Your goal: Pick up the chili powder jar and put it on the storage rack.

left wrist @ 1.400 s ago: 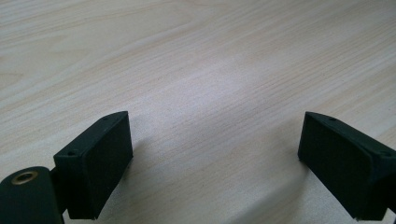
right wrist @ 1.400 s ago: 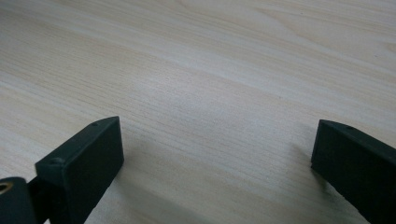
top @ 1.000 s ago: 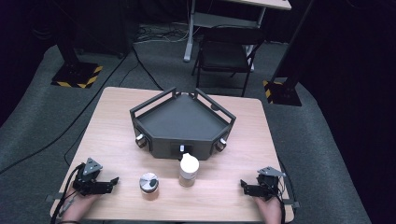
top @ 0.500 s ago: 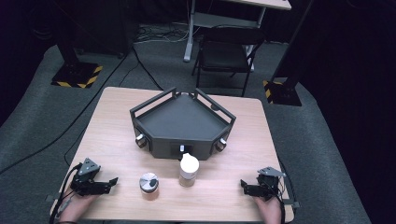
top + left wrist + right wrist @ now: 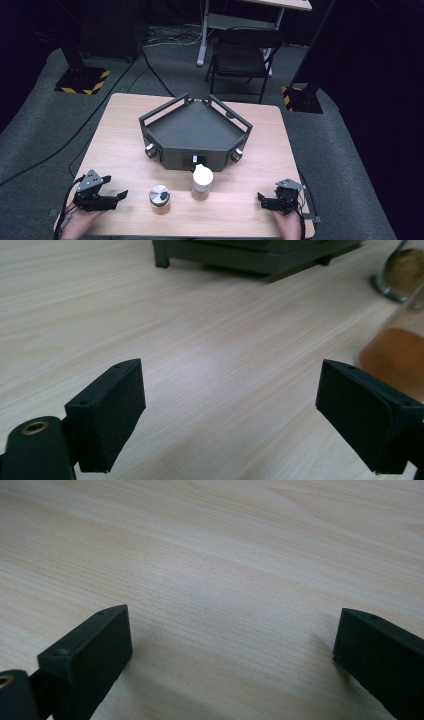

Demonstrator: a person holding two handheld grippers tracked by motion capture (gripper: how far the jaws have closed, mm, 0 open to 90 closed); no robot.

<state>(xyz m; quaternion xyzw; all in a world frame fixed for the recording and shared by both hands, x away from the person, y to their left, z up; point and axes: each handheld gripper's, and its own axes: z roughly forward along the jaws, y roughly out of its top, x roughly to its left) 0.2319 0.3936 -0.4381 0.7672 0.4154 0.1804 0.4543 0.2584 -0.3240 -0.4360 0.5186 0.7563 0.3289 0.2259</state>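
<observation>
Jars [image 5: 160,198] before tray [image 5: 165,135]

No readable text, brand, number or label showed anywhere. The only sign-like markings were yellow-and-black hazard stripes on two black floor stand bases: one base [image 5: 82,80] lay at about ten o'clock from the table [image 5: 125,125], the other [image 5: 300,98] at about two o'clock. A small white patch [image 5: 195,159] sat on the front face of the dark tray [image 5: 172,150], too small to read. The two jars carried no label that could be made out.
</observation>
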